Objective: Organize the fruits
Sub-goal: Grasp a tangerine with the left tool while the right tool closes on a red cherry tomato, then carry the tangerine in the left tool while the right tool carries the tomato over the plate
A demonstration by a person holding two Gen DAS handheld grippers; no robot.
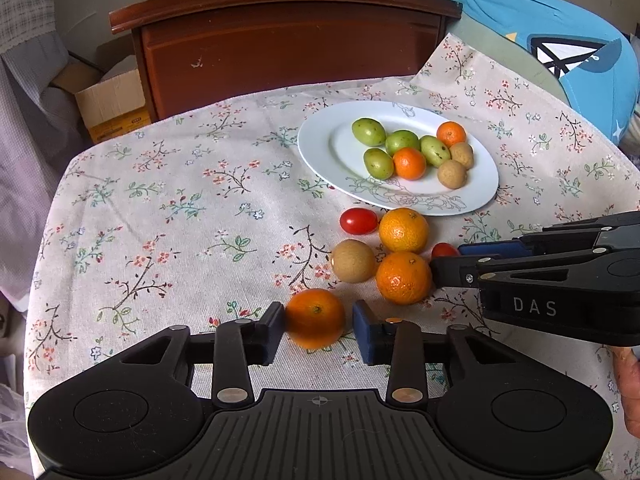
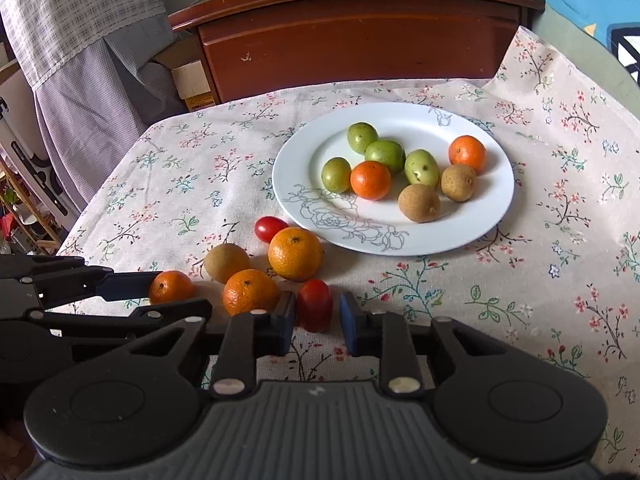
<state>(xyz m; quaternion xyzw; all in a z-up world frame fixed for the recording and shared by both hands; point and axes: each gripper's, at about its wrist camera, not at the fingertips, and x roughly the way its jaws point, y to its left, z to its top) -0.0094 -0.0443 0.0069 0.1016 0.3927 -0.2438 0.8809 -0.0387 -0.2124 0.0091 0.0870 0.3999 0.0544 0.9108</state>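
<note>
Where tomato (image 2: pixel 314 305) lies, oranges (image 2: pixel 251 291) alongside.

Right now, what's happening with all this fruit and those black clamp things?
A person is sorting fruit onto a white plate using two hand-held grippers. The left gripper has a small orange between its fingers; the right gripper has a cherry tomato between its. Both fruits are on the floral tablecloth. Two oranges, a longan and another tomato wait beside the plate.

Dark wooden cabinet (image 1: pixel 288 52) behind table.
</note>
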